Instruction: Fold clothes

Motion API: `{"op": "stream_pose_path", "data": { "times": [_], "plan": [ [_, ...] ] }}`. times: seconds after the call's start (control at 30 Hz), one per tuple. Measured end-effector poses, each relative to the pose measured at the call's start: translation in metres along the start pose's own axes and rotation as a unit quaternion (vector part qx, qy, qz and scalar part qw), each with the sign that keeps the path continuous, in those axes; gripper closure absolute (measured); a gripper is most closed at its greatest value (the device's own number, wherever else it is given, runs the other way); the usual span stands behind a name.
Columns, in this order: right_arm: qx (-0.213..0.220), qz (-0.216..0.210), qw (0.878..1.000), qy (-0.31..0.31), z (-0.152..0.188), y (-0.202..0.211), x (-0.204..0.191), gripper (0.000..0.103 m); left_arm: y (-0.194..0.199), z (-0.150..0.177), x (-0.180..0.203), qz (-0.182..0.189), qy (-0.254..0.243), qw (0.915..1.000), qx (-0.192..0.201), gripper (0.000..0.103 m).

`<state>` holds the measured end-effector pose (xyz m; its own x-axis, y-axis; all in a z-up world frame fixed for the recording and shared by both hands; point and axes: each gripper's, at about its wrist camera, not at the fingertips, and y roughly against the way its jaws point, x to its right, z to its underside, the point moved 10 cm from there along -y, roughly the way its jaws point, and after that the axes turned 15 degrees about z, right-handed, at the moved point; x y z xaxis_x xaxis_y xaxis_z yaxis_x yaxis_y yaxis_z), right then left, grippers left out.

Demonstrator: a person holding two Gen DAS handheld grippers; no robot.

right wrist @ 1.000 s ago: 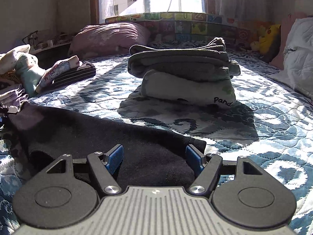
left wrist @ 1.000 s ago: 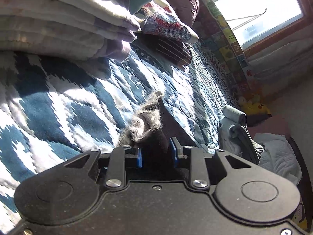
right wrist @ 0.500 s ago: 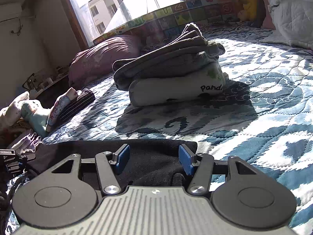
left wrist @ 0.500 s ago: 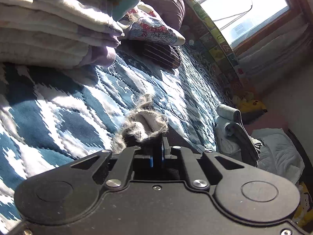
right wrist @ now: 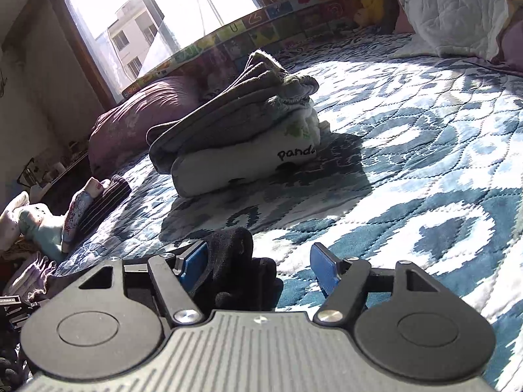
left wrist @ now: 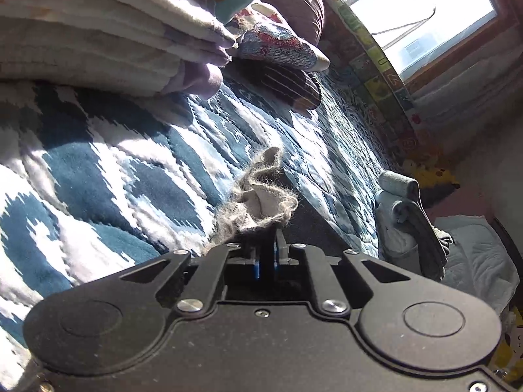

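A black garment (right wrist: 235, 261) lies bunched on the blue-and-white quilt, its fuzzy grey lining (left wrist: 261, 196) turned out at one edge. A stack of folded grey and white clothes (right wrist: 242, 143) sits farther back on the quilt.

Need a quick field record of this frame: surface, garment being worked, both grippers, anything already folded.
surface: blue and white quilted bedspread
garment: black garment, bunched, fuzzy grey lining showing at one end
left gripper: shut on the black garment at the lined end
right gripper: open, black garment bunched beside the left finger
folded: stack of folded clothes on the bedspread, bottom piece printed "panda"
background: purple pillow, window
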<state>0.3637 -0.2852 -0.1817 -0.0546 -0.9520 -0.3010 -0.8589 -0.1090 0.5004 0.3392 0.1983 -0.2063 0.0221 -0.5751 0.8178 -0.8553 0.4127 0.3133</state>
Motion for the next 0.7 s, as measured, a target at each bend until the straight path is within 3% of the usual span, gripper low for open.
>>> {"op": "stream_pose_path", "data": {
  "times": [0.07, 0.13, 0.2, 0.3, 0.47, 0.53, 0.63, 0.7],
  "plan": [
    [0.053, -0.001, 0.993, 0.104, -0.002, 0.025, -0.027, 0.034, 0.002, -0.002, 0.004, 0.005, -0.001, 1.0, 0.002, 0.095],
    [0.084, -0.018, 0.977, 0.197, 0.008, 0.044, -0.06, 0.034, 0.002, -0.003, 0.005, 0.004, 0.001, 1.0, 0.004, 0.095],
    [0.083, -0.046, 0.962, 0.257, 0.029, 0.054, -0.093, 0.035, 0.002, -0.003, 0.004, 0.006, 0.01, 0.9999, 0.005, 0.095],
    [0.076, -0.066, 0.93, 0.354, 0.065, 0.052, -0.145, 0.047, 0.002, -0.002, 0.004, 0.006, 0.017, 0.9998, 0.006, 0.095],
    [0.075, -0.069, 0.894, 0.436, 0.094, 0.044, -0.19, 0.053, 0.003, 0.0, 0.001, 0.012, 0.027, 0.9996, 0.002, 0.095],
    [0.074, -0.057, 0.876, 0.474, 0.104, 0.04, -0.196, 0.055, 0.003, 0.0, 0.001, 0.013, 0.029, 0.9995, 0.002, 0.095],
    [0.082, -0.04, 0.858, 0.505, 0.114, 0.038, -0.2, 0.058, 0.002, 0.0, 0.001, 0.014, 0.03, 0.9995, 0.0, 0.095],
    [0.091, -0.03, 0.845, 0.527, 0.119, 0.036, -0.202, 0.066, 0.001, 0.0, 0.001, 0.015, 0.029, 0.9995, -0.001, 0.095]
  ]
}}
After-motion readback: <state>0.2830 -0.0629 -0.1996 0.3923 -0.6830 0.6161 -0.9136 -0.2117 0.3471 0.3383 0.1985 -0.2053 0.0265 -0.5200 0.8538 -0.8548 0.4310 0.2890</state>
